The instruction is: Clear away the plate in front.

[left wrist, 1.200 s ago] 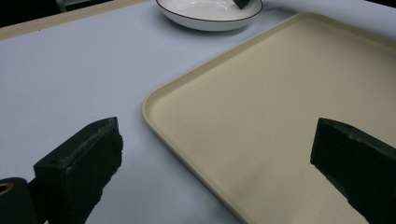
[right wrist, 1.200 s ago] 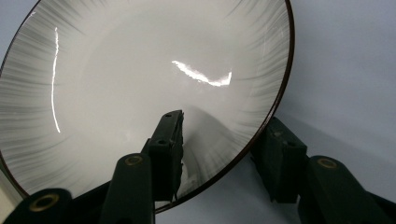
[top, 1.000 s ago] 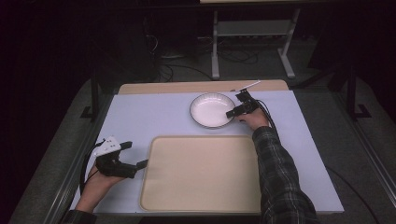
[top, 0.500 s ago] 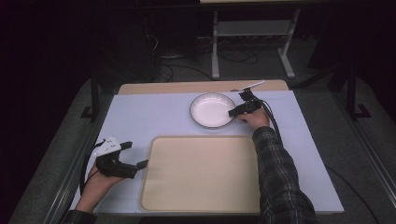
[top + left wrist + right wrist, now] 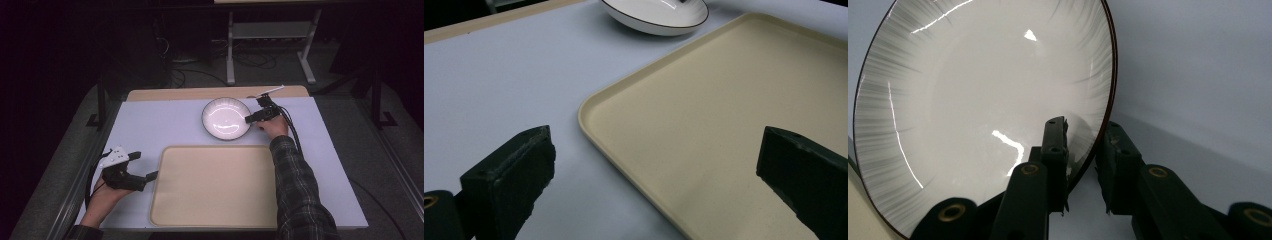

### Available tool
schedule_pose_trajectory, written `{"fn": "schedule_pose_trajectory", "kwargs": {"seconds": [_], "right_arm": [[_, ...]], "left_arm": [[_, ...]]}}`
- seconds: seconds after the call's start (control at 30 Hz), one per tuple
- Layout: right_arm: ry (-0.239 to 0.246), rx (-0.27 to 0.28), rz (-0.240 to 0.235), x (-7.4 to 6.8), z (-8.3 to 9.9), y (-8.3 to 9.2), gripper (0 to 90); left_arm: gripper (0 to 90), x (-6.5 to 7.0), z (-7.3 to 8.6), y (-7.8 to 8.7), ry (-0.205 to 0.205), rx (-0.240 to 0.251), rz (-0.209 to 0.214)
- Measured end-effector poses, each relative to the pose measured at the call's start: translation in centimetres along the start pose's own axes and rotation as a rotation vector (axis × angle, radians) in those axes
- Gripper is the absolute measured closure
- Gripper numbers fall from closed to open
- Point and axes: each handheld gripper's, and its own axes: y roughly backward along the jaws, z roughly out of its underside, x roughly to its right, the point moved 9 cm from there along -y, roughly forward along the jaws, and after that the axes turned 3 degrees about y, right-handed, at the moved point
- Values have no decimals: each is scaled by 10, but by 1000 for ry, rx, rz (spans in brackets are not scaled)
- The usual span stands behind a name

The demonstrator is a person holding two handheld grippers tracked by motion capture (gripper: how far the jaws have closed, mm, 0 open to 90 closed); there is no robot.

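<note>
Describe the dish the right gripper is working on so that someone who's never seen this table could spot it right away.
On the pale blue table, look past the far edge of the big beige tray. There sits a round white bowl with a thin dark rim, the right gripper straddling its right edge. It is the only round, glossy thing there; the tray is flat, matte and rectangular.

1. This looks like a lab or test room set up for recording, not a home.
2. The surface [image 5: 150, 125] is a bare pale sheet with metal rails along its sides.
3. Behind it, a metal stand [image 5: 270, 45] and loose cables [image 5: 200, 65] sit on a dark floor.
4. The surroundings are dark.
</note>
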Motion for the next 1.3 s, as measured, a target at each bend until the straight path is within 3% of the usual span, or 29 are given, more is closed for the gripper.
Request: {"fn": "schedule_pose_trajectory", "kwargs": {"seconds": [0.63,1.1,1.3], "right_arm": [[23,115,-69,-13,-13,14,852],[108,147,-22,-23,-29,22,864],[114,166,-11,-22,-32,28,860]], "left_arm": [[15,0,1,1,-2,-3,-4],[15,-1,1,1,-2,-2,-5],[15,-1,1,2,1,1,-6]]}}
